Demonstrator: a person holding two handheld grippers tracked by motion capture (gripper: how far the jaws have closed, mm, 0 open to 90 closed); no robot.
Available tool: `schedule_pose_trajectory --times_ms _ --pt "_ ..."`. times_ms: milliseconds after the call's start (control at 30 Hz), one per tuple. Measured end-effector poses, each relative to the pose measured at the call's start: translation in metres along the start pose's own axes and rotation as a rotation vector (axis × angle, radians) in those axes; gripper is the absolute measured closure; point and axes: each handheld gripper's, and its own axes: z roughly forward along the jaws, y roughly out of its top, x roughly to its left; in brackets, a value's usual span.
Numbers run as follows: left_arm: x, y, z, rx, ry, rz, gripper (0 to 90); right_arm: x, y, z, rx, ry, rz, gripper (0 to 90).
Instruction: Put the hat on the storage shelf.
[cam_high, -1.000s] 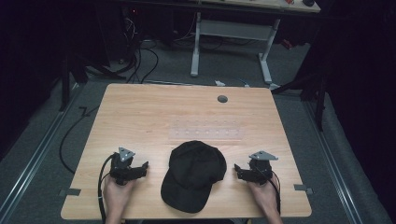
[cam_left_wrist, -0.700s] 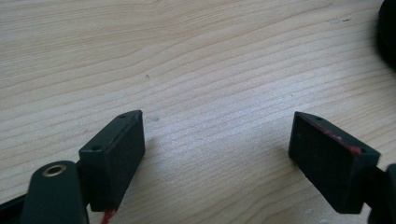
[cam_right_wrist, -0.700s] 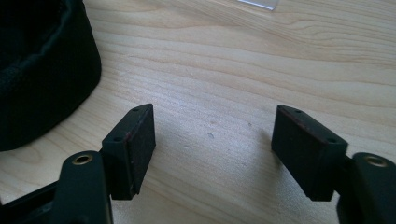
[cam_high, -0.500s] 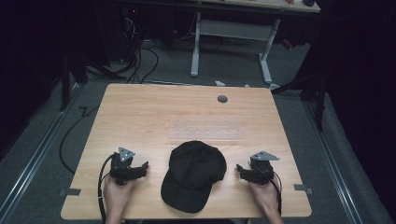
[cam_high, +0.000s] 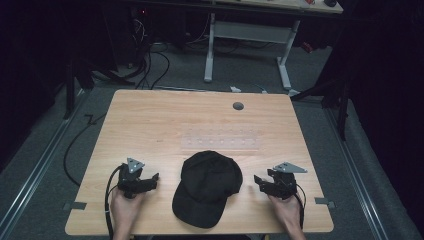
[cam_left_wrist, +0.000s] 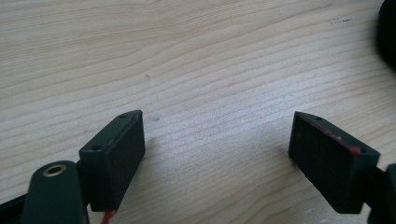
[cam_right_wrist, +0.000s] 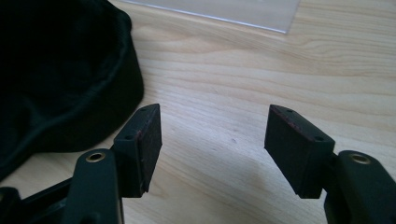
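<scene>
We find the black cap (cam_high: 207, 187) at the table's (cam_high: 150, 130) near edge between both grippers, left gripper (cam_left_wrist: 217, 154) released, right gripper (cam_right_wrist: 212, 149) unclenched but just narrowing on nothing; soft, light cloth, best pinched at the crown's rim.

- The light wooden tabletop (cam_high: 150, 125) shows smooth, matt grain.
- The black cloth cap (cam_high: 207, 187) looks soft and matt, with stitched seams.
- A clear plastic sheet (cam_high: 222, 141) lies glossy and smooth.
- The right claw (cam_right_wrist: 212, 140) and left claw (cam_left_wrist: 217, 154) are matt black plastic with faintly rough pads.
</scene>
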Motion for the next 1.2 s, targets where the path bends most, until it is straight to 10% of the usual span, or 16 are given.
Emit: schedule_pose_trajectory --times_ms 333,1200 --pt "0.000 0.000 0.000 -0.001 0.001 -0.001 19.0 0.008 0.011 0.000 0.016 0.110 -0.022 41.1" --pt "0.000 0.000 0.000 -0.002 0.002 -0.002 19.2 0.033 0.039 0.021 0.044 0.162 -0.077 40.2"
